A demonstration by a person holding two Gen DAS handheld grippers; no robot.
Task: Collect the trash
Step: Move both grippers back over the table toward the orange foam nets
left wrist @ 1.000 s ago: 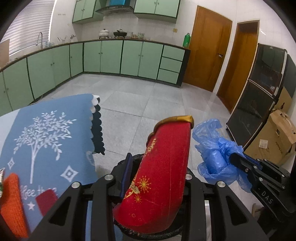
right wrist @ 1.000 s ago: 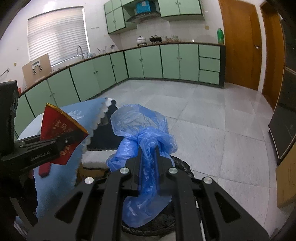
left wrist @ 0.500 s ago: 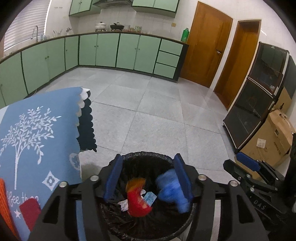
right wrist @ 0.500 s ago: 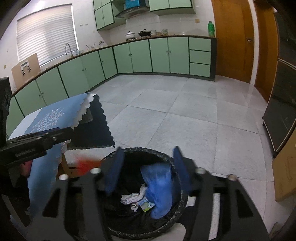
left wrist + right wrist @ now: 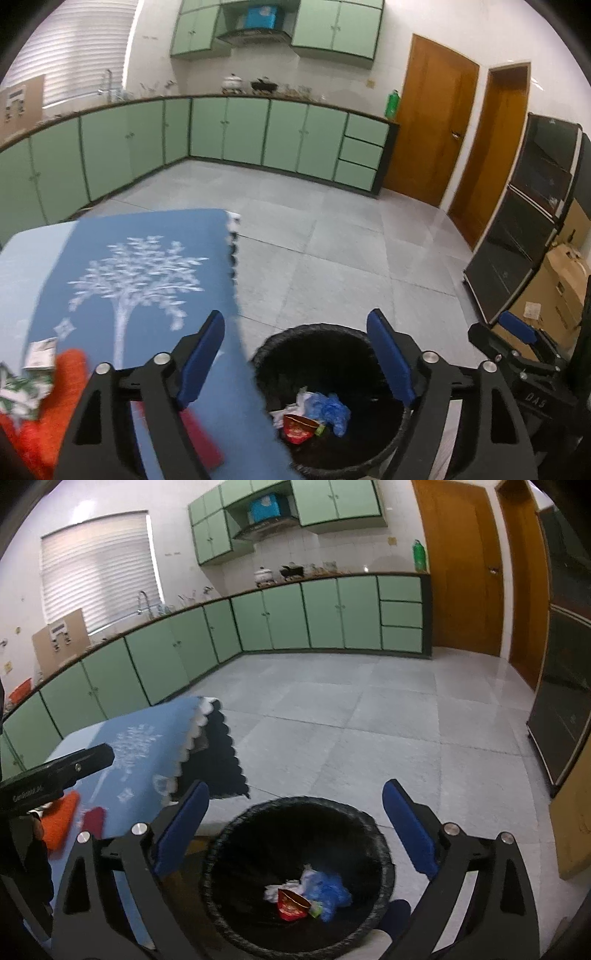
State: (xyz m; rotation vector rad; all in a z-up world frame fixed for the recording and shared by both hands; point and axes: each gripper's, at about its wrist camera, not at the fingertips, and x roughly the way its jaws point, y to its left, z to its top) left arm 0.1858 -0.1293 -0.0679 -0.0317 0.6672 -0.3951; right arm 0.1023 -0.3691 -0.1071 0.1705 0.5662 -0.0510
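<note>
A black-lined trash bin [image 5: 314, 332] stands on the floor beside the table; it also shows in the right wrist view [image 5: 369, 823]. Inside lie a red wrapper [image 5: 297, 432], a blue plastic bag [image 5: 330, 406] and white scraps; the red wrapper [image 5: 291, 904] and blue bag [image 5: 330, 891] show in the right wrist view too. My left gripper [image 5: 295, 365] is open and empty above the bin's left rim and the table edge. My right gripper [image 5: 295, 830] is open and empty over the bin.
A blue tablecloth with a white tree [image 5: 136, 280] covers the table at left. On it lie an orange item [image 5: 55, 398], a red item [image 5: 199, 443] and small packets [image 5: 40, 354]. Black cabinets and cardboard boxes [image 5: 554, 288] stand at right.
Both grippers opened and dropped the red wrapper and blue bag into the bin, then rose and opened wider. The left gripper has shifted left toward the table.
</note>
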